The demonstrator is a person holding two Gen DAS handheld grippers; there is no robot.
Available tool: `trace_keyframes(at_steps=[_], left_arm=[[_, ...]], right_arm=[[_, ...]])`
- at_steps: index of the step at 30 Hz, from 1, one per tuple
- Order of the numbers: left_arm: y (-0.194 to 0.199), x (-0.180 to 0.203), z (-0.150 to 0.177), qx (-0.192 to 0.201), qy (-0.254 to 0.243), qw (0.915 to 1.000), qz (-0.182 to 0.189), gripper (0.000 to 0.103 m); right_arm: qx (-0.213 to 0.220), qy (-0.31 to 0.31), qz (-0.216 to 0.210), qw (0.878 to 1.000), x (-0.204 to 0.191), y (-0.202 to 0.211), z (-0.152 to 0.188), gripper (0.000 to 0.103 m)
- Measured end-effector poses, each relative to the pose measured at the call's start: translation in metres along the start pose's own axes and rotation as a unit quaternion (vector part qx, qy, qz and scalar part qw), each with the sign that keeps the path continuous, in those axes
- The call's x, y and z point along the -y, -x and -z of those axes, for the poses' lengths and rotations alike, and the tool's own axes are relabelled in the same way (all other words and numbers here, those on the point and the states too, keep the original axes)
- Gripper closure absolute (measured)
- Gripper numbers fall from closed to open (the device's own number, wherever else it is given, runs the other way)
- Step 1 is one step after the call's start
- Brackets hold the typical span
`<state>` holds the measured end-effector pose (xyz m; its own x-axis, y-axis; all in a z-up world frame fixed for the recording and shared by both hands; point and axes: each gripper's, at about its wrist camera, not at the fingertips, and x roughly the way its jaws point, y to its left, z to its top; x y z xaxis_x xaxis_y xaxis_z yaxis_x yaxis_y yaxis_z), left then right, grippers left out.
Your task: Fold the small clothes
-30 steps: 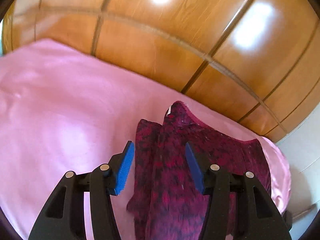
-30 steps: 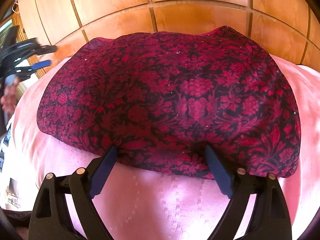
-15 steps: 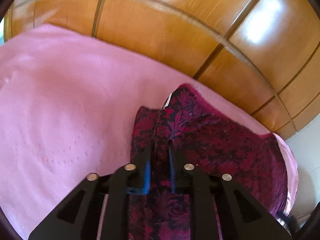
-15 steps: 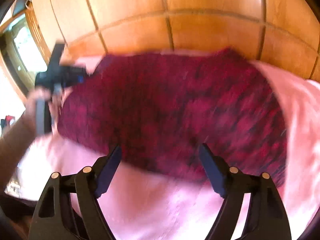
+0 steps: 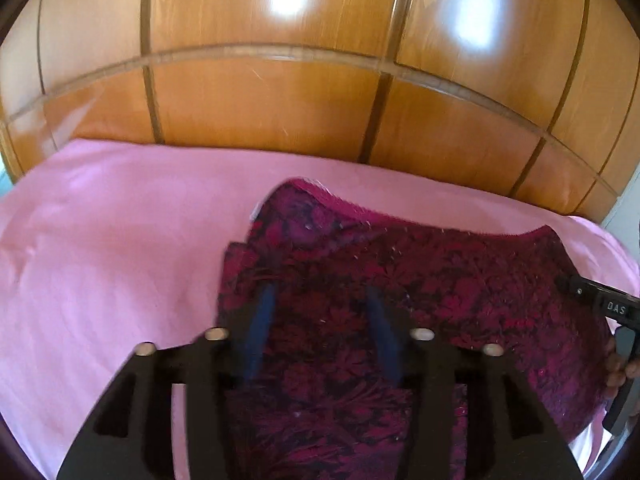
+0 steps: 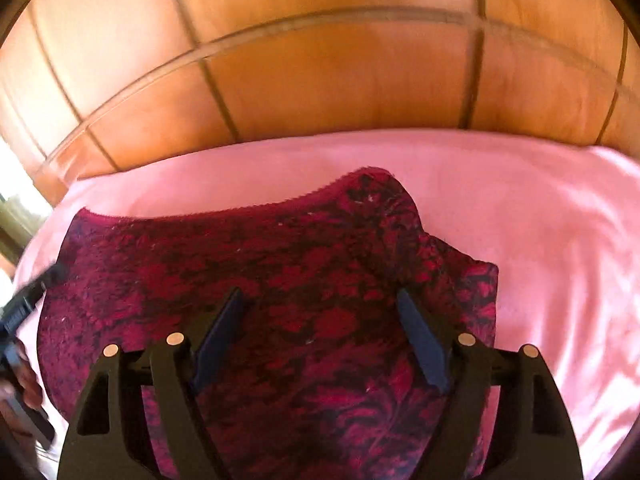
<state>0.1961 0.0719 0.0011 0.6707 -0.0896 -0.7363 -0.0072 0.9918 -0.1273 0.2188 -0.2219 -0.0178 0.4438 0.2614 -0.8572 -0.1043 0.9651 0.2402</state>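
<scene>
Crimson cloth (image 5: 420, 300) lay soft and limp on pink sheet (image 5: 100, 260); my left gripper (image 5: 320, 328) was opening over it, right gripper (image 6: 320, 340) gaped empty, so I judged its edge best to pinch.

Garment (image 5: 420, 304) laid flat on sheet (image 5: 112, 248), w/ wood panelling (image 5: 280, 100) behind the sheet's far edge. Left gripper (image 5: 320, 320) held over garment's left end, right gripper (image 6: 320, 332) over its right end. Bare sheet seen beyond both ends & btwn garment and panelling.
</scene>
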Motion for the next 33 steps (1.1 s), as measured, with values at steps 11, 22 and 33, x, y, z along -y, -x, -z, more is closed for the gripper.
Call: trace_keyframes(at_steps=[11,22,33], left_arm=[[0.017,0.009,0.010,0.034,-0.010,0.9993,-0.008,0.053],[0.051,0.015,0.016,0.057,-0.004,0.9983,-0.009,0.053],[0.073,0.015,0.032,0.064,-0.006,0.9979,-0.007,0.044]], right_arm=[[0.023,-0.012,-0.033,0.999,0.017,-0.015,0.006,0.025],[0.027,-0.013,-0.035,0.999,0.021,-0.011,0.013,0.025],[0.020,-0.022,-0.041,0.999,0.019,-0.001,0.002,0.021]])
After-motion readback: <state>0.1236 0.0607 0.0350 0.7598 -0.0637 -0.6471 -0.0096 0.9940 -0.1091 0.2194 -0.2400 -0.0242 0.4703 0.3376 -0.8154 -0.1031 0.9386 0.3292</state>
